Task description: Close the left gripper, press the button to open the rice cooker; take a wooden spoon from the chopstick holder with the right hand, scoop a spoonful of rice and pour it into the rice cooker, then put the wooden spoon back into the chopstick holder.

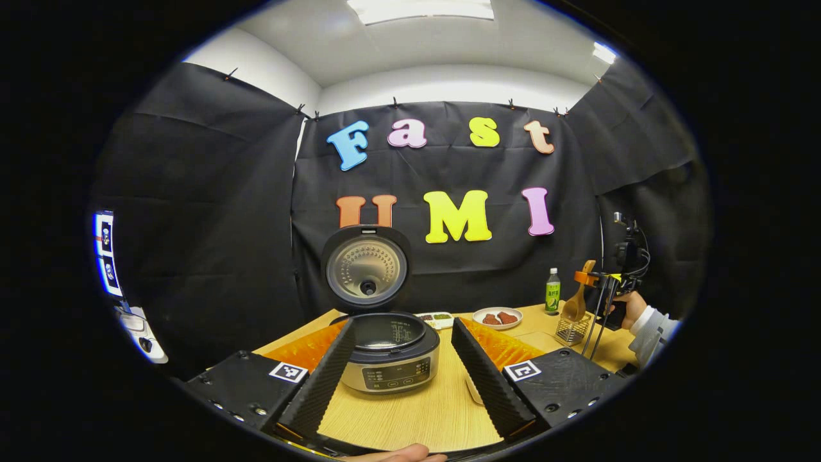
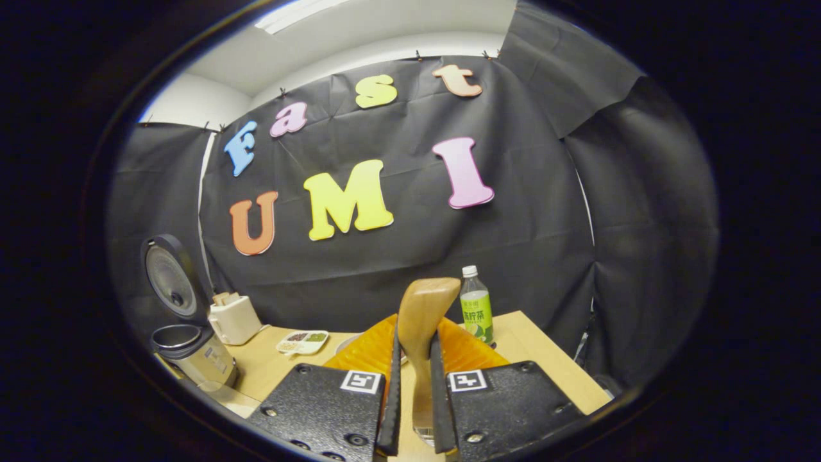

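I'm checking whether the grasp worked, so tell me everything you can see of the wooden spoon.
The wooden spoon is light brown, smooth wood with a broad rounded end pointing up. In the right gripper view its shaft runs down between the right gripper, whose two black fingers press on it from both sides. In the left gripper view the spoon stands nearly upright with its lower end in the wire chopstick holder on the table.

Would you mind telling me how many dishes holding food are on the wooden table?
2: a round white plate right of the open rice cooker, and a small divided white tray beside it. Others may be hidden.
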Available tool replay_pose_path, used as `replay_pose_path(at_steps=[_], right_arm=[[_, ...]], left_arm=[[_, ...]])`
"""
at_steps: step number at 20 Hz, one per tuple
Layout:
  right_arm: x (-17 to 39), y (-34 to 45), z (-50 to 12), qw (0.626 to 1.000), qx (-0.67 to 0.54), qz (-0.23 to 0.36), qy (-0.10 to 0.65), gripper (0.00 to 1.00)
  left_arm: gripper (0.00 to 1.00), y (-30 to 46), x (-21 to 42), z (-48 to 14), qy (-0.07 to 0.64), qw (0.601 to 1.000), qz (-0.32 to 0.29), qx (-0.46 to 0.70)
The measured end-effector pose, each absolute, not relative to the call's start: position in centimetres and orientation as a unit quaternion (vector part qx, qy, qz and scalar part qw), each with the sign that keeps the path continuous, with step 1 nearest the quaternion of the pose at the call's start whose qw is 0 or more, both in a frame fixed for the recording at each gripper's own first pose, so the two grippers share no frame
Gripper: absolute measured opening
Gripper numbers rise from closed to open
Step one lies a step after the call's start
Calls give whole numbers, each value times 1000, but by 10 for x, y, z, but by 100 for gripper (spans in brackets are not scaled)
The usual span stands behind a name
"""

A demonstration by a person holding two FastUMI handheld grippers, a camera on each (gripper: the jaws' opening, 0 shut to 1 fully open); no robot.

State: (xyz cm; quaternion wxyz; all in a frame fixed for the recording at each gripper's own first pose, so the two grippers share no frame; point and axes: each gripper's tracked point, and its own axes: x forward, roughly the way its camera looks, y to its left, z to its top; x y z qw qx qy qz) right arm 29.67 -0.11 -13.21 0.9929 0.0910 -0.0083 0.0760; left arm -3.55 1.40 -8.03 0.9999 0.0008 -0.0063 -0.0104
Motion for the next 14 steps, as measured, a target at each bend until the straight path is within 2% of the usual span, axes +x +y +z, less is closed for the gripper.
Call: replay_pose_path(at_steps=[1, 2, 3, 8, 9, 10, 14], right_arm=[[297, -4, -135, 993, 96, 70, -5, 32], [300, -8, -134, 993, 99, 60, -3, 32], [300, -14, -134, 994, 100, 51, -4, 46], [290, -28, -127, 996, 82, 21, -13, 75], [287, -33, -122, 997, 76, 9, -18, 94], [282, -40, -116, 997, 68, -11, -23, 99], [249, -49, -104, 997, 57, -51, -24, 100]], left_arm=[[96, 14, -37, -81, -5, 1000, -9, -1], [96, 14, -37, -80, -3, 1000, -9, -4], [96, 15, -37, -80, -1, 1000, -9, -6], [96, 16, -37, -79, 2, 1000, -5, -3], [96, 16, -37, -79, 4, 1000, -4, -2], [96, 16, -36, -79, 5, 1000, -5, -1], [96, 16, -31, -78, 14, 1000, -14, -2]])
